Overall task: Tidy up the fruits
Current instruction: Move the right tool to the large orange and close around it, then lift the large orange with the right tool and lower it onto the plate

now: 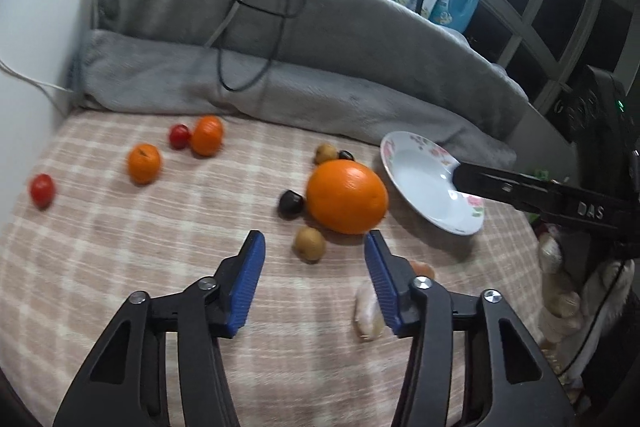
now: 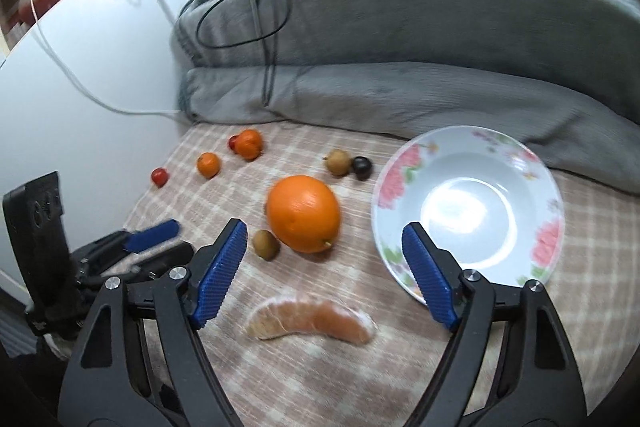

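A large orange (image 1: 347,197) (image 2: 303,219) lies mid-cloth beside an empty floral plate (image 1: 424,187) (image 2: 468,203). Two brown longans (image 1: 309,243) (image 1: 326,153), two dark fruits (image 1: 291,203) (image 1: 346,155), two mandarins (image 1: 144,163) (image 1: 207,135) and two red tomatoes (image 1: 42,190) (image 1: 179,136) lie around. A peeled citrus segment (image 2: 312,319) (image 1: 368,311) lies near me. My left gripper (image 1: 314,247) is open and empty, just short of the orange and the near longan. My right gripper (image 2: 324,239) is open and empty above the segment, its right finger over the plate's rim.
A checked pink cloth (image 1: 120,247) covers the surface. A folded grey blanket (image 1: 280,67) with black cables (image 1: 256,27) bounds the far side. A white wall (image 2: 80,87) is at left. The left gripper shows in the right wrist view (image 2: 152,235).
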The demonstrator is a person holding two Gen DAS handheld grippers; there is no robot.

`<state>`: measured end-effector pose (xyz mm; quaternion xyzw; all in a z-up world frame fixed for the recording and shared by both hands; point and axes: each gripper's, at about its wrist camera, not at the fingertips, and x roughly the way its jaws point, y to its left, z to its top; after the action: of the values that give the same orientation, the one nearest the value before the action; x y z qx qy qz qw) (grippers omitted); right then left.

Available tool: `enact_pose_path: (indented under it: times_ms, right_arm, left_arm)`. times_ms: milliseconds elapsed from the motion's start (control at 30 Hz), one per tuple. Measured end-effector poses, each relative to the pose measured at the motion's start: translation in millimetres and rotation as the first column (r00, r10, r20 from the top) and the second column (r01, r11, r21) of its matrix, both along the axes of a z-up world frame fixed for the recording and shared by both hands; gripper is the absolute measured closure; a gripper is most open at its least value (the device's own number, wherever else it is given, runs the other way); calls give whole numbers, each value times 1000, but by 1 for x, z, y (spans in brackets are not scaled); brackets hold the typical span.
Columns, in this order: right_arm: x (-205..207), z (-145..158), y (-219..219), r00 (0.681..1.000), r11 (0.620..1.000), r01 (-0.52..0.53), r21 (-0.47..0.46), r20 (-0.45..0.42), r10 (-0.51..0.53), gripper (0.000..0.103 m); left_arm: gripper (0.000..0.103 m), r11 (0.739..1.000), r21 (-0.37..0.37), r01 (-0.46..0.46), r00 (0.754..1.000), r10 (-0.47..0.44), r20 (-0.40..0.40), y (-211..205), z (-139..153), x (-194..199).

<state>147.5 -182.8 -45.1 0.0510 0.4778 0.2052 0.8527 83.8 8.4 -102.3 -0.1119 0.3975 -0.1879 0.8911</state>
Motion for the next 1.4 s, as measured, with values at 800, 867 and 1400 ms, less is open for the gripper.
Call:
enact_pose_path:
  times_ms: [800, 867, 1400]
  right_arm:
    - [82, -46, 57, 947, 980, -195, 25, -255, 195, 36]
    - [83, -46, 57, 946, 980, -199, 27, -257, 199, 36]
    - [92, -66, 63, 931, 971, -235, -42, -297, 213, 36]
  left_arm:
    - [67, 995, -88, 41, 996, -48, -78, -33, -16, 35]
    - [70, 996, -79, 38, 995, -45, -84, -35, -19, 38]
    - [72, 997, -72, 17, 990, -27, -136, -37, -34, 63]
